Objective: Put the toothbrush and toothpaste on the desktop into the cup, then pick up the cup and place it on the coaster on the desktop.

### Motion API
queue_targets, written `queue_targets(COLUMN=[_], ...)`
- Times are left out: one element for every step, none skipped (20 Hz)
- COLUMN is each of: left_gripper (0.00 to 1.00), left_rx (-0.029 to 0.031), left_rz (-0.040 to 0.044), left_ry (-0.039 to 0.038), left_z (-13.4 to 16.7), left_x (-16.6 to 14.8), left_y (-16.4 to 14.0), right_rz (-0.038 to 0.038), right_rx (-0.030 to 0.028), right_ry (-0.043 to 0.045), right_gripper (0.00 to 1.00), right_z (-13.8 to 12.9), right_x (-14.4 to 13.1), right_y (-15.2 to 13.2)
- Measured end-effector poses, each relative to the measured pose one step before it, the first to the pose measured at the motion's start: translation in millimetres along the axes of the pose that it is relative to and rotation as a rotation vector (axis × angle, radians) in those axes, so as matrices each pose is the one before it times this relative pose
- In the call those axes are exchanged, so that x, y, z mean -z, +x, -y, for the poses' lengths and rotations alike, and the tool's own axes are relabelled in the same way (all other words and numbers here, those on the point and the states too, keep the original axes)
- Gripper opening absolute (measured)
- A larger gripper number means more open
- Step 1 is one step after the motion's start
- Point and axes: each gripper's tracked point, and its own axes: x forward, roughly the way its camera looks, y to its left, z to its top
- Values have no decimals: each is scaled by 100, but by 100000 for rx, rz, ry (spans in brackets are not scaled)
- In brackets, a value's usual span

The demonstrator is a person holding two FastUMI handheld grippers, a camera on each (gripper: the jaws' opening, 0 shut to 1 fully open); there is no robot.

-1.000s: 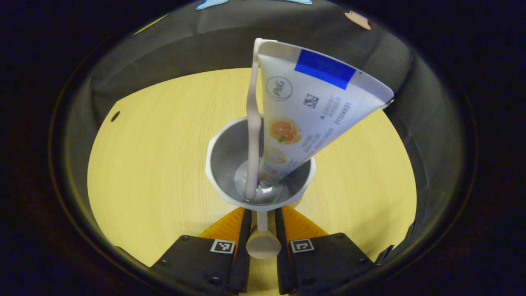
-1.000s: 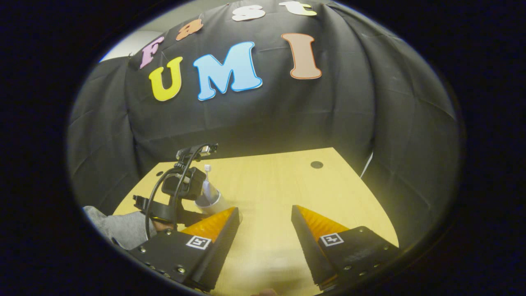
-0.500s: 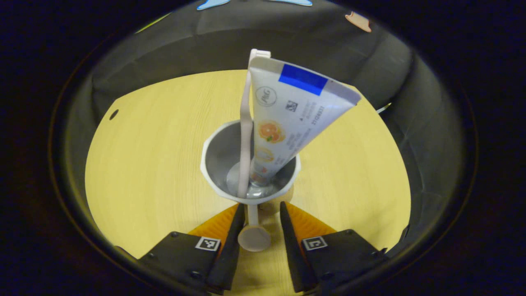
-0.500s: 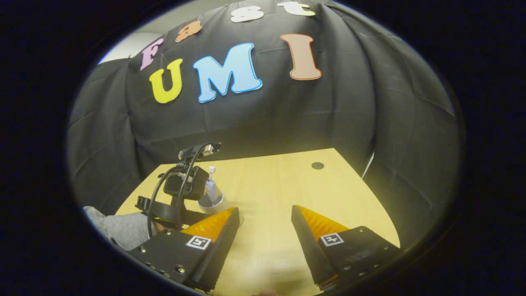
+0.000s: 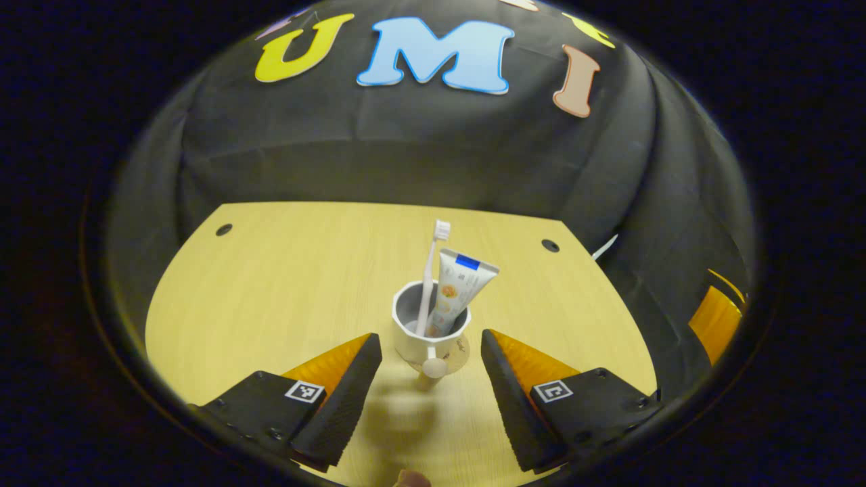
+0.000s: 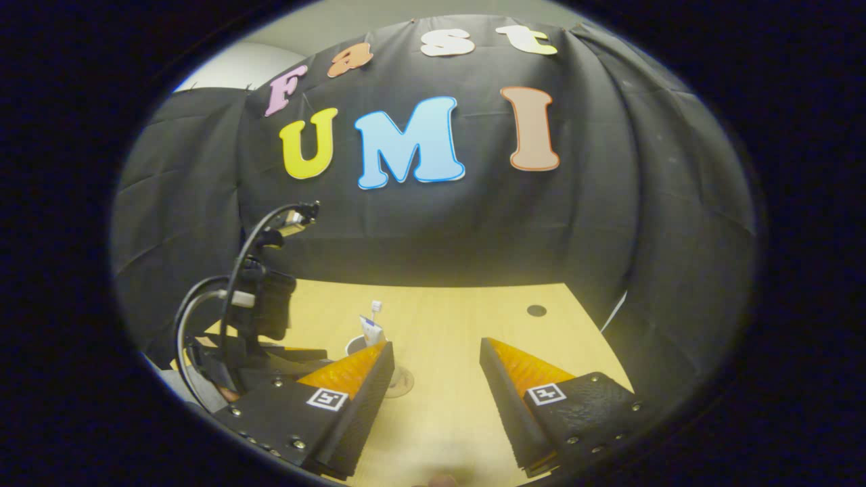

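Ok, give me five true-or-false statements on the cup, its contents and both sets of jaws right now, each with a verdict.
1. The toothbrush stands in the cup. True.
2. The toothpaste lies flat on the desktop. False: it stands in the cup.
3. The left gripper clamps the cup's handle. False: its jaws are open, apart from the cup.
4. The right gripper is open and holds nothing. True.
5. The cup rests on the coaster. True.

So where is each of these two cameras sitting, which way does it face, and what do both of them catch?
Left gripper view: rides the left gripper, facing the cup on the desktop; its own open fingers show.
Right gripper view: rides the right gripper, facing the booth wall; its own open fingers show, with the left gripper farther off.
Shared: cup, toothbrush, toothpaste, desktop.
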Motion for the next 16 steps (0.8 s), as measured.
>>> queue_targets(left_gripper=[96, 96, 96, 96, 92, 92, 96, 100, 92, 96, 95, 99, 92, 91, 91, 91], left_rx=[-602, -538, 779, 229, -477, -1068, -1753, -2026, -2097, -2033, -1610, -783, -57, 457, 113, 601], left_rz=[5981, 5859, 5561, 5612, 6135, 5676, 5220, 4798, 4183, 3707, 3190, 2964, 3655, 1146, 485, 1157], left_ry=[192, 273, 747, 1140, 1832, 2489, 2493, 1871, 1158, 725, 316, 116, -405, -447, -113, -98], left_z=[-66, -453, -248, -171, -498, -704, -767, -640, -812, -810, -705, -506, -508, 24, -87, 4], left_x=[-1201, -1327, -1320, -1143, -1516, -1541, -1465, -1180, -1318, -1259, -965, -1120, -1142, -355, -334, -273], left_y=[-1250, -1447, -1426, -1324, -1089, -1172, -1004, -734, -933, -774, -570, -579, -336, -328, -259, -322], right_rz=[1714, 1078, 1103, 1126, 1607, 1313, 1497, 1647, 1664, 1232, 1286, 1065, 1312, 847, 894, 1078], right_rx=[-311, -210, -210, -117, -319, -441, -513, -138, 437, 512, 141, 228, 198, 266, -85, -656], right_ry=[-1022, -681, -620, -365, -398, -323, -348, -371, -495, -366, -163, 184, 69, -234, -430, -637], right_gripper=[81, 81, 81, 81, 81, 81, 81, 81, 81, 81, 81, 81, 81, 81, 77, 81], right_z=[-283, -256, -353, -391, -452, -519, -543, -474, -389, -340, -435, -424, -388, -327, -371, -460], right_x=[-600, -610, -395, -563, -588, -623, -434, -605, -466, -495, -333, -377, -368, -455, -283, -491], right_y=[-112, -189, -96, -275, -109, -240, -227, -218, -48, -164, -136, -48, 53, 22, 64, 115])
